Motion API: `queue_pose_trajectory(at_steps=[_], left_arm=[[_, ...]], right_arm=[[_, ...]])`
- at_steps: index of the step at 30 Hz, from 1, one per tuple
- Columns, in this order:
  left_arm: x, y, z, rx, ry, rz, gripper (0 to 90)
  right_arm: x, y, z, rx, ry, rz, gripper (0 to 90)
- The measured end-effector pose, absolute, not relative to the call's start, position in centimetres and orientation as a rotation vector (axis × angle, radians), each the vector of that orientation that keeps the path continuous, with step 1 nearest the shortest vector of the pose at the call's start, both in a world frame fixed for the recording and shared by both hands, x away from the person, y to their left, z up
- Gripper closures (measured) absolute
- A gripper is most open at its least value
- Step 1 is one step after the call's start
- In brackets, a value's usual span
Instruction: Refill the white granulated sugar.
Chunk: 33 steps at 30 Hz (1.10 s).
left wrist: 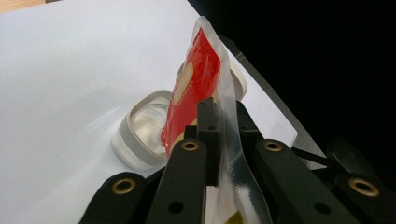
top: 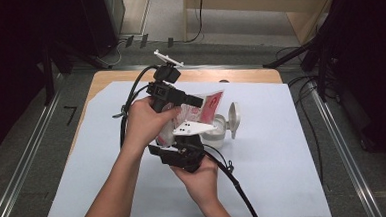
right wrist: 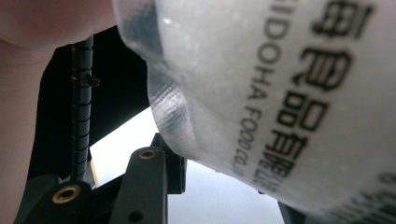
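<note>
Nearest to me, my right hand (top: 197, 176) holds my right gripper (top: 187, 139) low over the white sheet (top: 284, 174), aimed away from me and up at the sachet (top: 203, 110). Along that gripper I see the sachet's pale back, printed with black letters, pressed up close across its jaws; one black jaw stands at the lower left and the other is hidden behind the film, so I cannot tell whether this gripper is clamped on it or only set against it. Just beyond, my left hand (top: 144, 122) carries my left gripper (top: 193, 101), which points to my right across the table. Its jaws are closed on the sachet, pinching the clear sealed edge between them. Seen along that gripper (left wrist: 219, 133), the sachet (left wrist: 198, 88) is a flat red packet with a clear border, standing edge-on, its long axis running straight out from the jaws toward the far side of the sheet (left wrist: 70, 70). From above, the packet hangs in the air between the two grippers, tilted, its upper end toward the far right and its lower end down toward my right gripper. Right behind and under it sits a small white tub (top: 217, 132) on the sheet, its round lid (top: 234, 117) flipped up on the far right side. Farther off lie the wooden table edge (top: 249, 74) and then the grey floor (top: 218, 49).
</note>
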State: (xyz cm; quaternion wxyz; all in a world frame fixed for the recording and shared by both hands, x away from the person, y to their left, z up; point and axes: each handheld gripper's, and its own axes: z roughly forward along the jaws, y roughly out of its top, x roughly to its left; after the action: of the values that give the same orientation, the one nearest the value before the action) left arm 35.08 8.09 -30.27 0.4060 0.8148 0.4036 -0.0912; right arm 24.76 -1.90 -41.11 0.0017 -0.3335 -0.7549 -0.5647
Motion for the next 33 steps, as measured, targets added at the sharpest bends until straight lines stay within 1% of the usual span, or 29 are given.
queue_pose_trajectory(at_steps=[18,33], left_arm=[[34.71,7.82,-30.08,2.055,1.003,-0.221,86.7],[34.73,7.68,-30.18,2.070,0.995,-0.223,86.6]], right_arm=[[24.57,-1.97,-41.03,-1.040,-2.392,-1.781,62.9],[24.54,-1.96,-41.13,-1.052,-2.388,-1.777,64.3]])
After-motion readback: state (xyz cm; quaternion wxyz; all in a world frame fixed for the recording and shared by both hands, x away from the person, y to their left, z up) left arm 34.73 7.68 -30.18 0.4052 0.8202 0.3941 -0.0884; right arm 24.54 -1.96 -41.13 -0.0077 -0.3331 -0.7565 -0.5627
